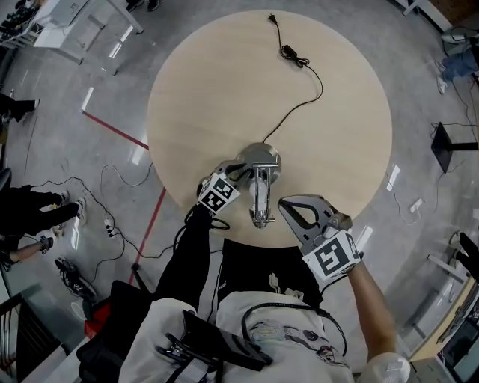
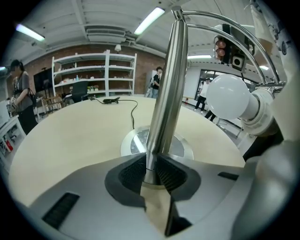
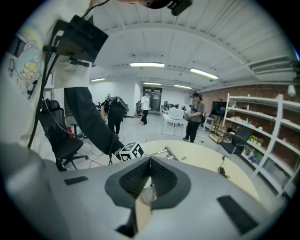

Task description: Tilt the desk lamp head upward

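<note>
The chrome desk lamp point(image 1: 260, 191) stands on the near part of the round wooden table point(image 1: 209, 97). Its round base point(image 1: 263, 155) is toward the middle, and its arm reaches toward me. My left gripper point(image 1: 239, 173) is shut on the lamp's upright pole point(image 2: 164, 103), just above the base point(image 2: 136, 143). To the right in the left gripper view hangs the white bulb point(image 2: 228, 96) of the lamp head. My right gripper point(image 1: 287, 203) is shut with nothing between its jaws, just right of the arm's near end. In the right gripper view the chrome arm point(image 3: 167, 152) shows beyond the shut jaws point(image 3: 150, 161).
The lamp's black cord point(image 1: 303, 101) runs across the table to a plug point(image 1: 275, 19) at the far edge. Cables point(image 1: 105, 217) and red tape point(image 1: 112, 129) lie on the floor at left. Shelves point(image 2: 93, 75) and people stand around the room.
</note>
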Motion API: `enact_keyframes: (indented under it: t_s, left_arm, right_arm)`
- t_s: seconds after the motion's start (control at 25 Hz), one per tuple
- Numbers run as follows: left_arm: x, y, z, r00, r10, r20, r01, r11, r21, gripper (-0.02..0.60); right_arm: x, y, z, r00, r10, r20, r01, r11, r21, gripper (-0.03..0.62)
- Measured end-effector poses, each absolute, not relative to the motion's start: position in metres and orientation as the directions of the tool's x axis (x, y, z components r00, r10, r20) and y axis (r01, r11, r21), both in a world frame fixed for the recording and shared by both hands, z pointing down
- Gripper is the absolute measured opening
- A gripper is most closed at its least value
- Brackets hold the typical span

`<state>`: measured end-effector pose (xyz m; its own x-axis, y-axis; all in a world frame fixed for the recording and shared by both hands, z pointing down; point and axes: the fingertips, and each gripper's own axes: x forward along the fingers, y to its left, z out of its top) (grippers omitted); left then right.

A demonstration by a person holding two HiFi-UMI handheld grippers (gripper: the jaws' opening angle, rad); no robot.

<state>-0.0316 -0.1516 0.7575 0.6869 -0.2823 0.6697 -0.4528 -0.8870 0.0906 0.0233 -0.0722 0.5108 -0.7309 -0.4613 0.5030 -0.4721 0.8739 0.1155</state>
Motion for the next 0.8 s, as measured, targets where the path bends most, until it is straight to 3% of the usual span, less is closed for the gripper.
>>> enact_keyframes:
  t_s: [0.44, 0.52, 0.64, 0.8]
  left_arm:
    - [-0.032, -0.153, 0.756, 0.672, -0.295, 0.679, -0.457, -0.887, 0.068, 0.062]
    - [-0.031, -0.153, 0.756, 0.669, -0.291, 0.684, -0.455, -0.888, 0.068, 0.061]
    - [-0.03, -0.154, 0.755, 0.668, -0.287, 0.687, -0.452, -0.89, 0.067, 0.061]
    - [-0.029, -0.153, 0.753, 0.665, -0.293, 0.687, -0.457, -0.887, 0.065, 0.061]
  right_arm:
    - [0.011, -0.071, 0.519, -0.749, -0.349, 0.562, -0.224, 0.933, 0.281, 0.003]
    - [0.008, -0.065, 0.527, -0.738, -0.314, 0.598, -0.111, 0.93, 0.351, 0.018]
    - [0.004, -0.054, 0.542, -0.699, -0.274, 0.661, 0.112, 0.87, 0.479, 0.094]
    - [0.002, -0.048, 0.556, -0.659, -0.283, 0.697, 0.393, 0.66, 0.64, 0.12]
